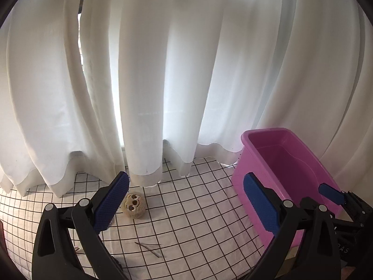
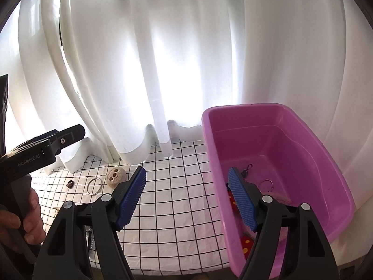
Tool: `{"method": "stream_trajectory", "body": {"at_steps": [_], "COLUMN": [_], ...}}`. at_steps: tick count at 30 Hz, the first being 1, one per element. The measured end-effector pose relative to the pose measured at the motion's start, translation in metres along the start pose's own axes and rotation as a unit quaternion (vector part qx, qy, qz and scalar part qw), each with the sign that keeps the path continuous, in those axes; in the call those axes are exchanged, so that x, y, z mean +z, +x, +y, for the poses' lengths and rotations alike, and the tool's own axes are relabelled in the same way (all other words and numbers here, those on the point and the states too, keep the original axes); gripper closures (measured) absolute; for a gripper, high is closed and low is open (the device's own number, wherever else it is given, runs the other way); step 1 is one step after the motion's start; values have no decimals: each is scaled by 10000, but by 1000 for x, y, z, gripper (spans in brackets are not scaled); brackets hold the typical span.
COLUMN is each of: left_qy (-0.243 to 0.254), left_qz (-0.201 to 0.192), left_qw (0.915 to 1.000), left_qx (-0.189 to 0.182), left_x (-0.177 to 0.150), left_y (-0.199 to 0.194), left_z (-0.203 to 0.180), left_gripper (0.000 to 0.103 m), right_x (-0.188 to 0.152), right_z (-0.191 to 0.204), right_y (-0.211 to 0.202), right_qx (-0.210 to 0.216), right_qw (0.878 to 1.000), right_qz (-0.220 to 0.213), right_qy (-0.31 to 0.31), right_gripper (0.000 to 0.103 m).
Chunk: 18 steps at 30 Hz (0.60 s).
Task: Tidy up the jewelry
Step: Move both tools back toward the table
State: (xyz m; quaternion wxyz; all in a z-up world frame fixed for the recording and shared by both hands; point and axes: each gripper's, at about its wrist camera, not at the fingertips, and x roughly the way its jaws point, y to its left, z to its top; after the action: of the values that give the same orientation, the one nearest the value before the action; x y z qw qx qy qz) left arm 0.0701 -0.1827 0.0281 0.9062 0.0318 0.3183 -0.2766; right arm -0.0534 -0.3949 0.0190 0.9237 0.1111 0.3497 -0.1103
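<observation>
A: Surface: the table (image 2: 177, 200) carries a white cloth printed with a thin black grid, slightly wrinkled. White sheer curtains (image 1: 144, 81) hang in deep folds behind it, backlit, their hems resting on the cloth.

B: Any writing?

A: "GenRobot.AI" in pale letters on the black housing of the left claw, seen from the right wrist view, with a hand (image 2: 21, 219) wrapped around its handle. Nothing else legible.

B: Claw states?

A: The left claw (image 1: 186, 205) has its jaws wide apart with nothing between them. The right claw (image 2: 188, 200) also has its jaws apart and holds nothing; 1 finger hangs over the cloth, the other over the bin. Both have black plastic arms and blue ribbed pads (image 2: 131, 198).

B: The jewelry?

A: Split. A glossy pink plastic bin (image 2: 326, 163), rectangular with rounded corners, stands on the table's right side. Inside it: a thin metal ring (image 2: 267, 184), a small dark clasp piece (image 2: 247, 169), and a red item with yellow dots (image 2: 246, 245), partly hidden behind the finger. On the cloth to the left: a beige, rough-textured round piece with 3 holes (image 2: 114, 176), a thin metal bangle (image 2: 94, 186) just beside it, and a small dark brown bead-like piece (image 2: 70, 183) further left. A slim dark hairpin-like item (image 1: 149, 248) lies nearer the front edge.
</observation>
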Motion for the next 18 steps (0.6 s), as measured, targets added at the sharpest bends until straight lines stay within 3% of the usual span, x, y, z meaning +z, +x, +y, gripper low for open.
{"method": "stream_trajectory", "body": {"at_steps": [7,18], "left_qy": [-404,-963], "left_qz": [240,832], "left_qw": [9972,9835], "left_qx": [575,1289], "left_x": [-36,-115], "left_y": [-27,-55], "left_z": [101,236], "left_gripper": [6,6], "right_x": [-12,-52], "right_z": [74,169], "right_y": [9,35], "right_qx": [262,533], "right_qw": [9993,9968], "right_qz": [133,539], "right_qy": [-221,-260], "right_gripper": [29,29]}}
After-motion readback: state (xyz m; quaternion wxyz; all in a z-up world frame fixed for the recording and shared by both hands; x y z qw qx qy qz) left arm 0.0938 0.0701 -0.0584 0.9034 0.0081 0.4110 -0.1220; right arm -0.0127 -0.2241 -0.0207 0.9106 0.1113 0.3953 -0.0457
